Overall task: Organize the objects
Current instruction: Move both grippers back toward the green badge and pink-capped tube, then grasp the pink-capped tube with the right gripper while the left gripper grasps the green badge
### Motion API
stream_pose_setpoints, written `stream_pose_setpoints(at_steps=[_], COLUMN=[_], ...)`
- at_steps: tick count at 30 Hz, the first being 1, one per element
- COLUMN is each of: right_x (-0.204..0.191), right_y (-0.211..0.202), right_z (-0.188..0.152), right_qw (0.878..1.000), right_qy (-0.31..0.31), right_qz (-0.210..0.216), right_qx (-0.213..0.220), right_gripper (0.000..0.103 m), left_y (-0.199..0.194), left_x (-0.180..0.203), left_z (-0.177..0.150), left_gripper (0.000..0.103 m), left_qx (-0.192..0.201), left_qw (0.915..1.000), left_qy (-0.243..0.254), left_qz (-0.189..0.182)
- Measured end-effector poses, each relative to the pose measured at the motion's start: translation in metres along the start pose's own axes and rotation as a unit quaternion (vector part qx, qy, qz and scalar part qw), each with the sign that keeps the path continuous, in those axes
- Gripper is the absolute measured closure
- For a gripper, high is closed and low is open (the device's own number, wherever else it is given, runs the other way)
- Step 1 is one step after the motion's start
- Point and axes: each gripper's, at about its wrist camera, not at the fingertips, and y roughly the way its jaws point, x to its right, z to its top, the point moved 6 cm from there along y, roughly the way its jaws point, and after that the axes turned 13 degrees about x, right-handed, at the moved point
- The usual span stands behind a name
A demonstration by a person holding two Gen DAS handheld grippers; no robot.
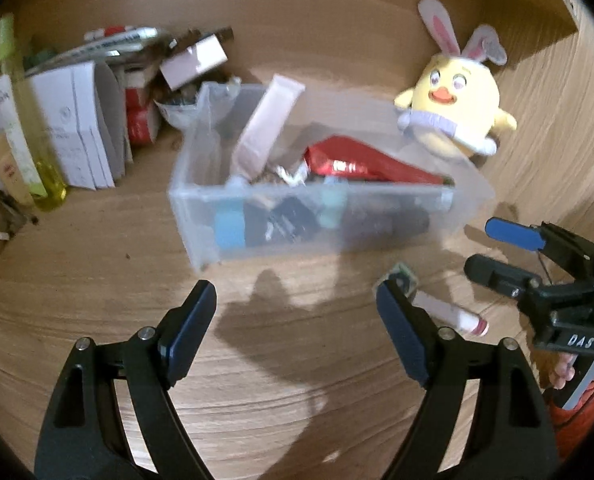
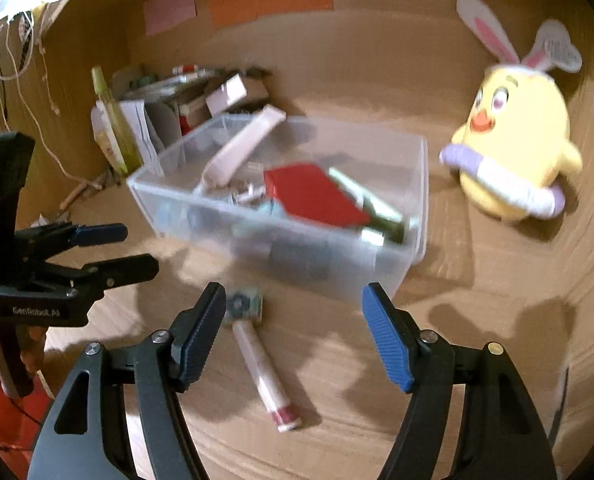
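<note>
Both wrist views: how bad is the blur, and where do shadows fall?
Left wrist: clear bin and chick plush motion-smeared; gripper shadows darken the wooden desk. Right wrist: heavier smear on bin and plush; white tube fairly sharp; fisheye bends edges.

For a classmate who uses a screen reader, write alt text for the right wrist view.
An open right gripper hovers over a wooden desk, above a white tube lying loose before a clear plastic bin filled with small items. A yellow chick plush sits to the right; the open left gripper shows at left.
</note>
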Motion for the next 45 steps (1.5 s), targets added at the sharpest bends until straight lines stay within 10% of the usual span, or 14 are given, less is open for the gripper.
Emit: stream_pose_setpoints(at_steps=[13,20,25,37,45], right_x=[-0.009,-0.015,-0.002,0.010,0.008], right_y=[0.016,0.016,0.009,-0.002,0.003], right_z=[-0.039,-0.045,-0.040,-0.030,-0.028], right_qw=[0.998,0.997,0.999,0.999,0.999], right_qy=[-0.018,-0.037,-0.008,0.029,0.045], right_qz=[0.018,0.017,0.006,0.016,0.029], right_qx=[-0.054,-0.058,-0.041,-0.015,-0.012], right_gripper=[0.058,0.089,0.089,0.089,0.089], left_y=[0.022,0.033,0.039,0.059,0.050], left_x=[0.022,0.038,0.050,0.079,0.066], left_z=[-0.022,-0.021,-0.018,-0.013,-0.017], left_gripper=[0.020,0.020,0.021,0.079,0.079], left_qx=[-0.045,-0.055,-0.048,-0.044,-0.044], left_qw=[0.9984,0.9974,0.9970,0.9941,0.9967], left_qy=[0.032,0.037,0.049,0.080,0.043], left_qz=[-0.014,-0.029,-0.035,-0.058,-0.053])
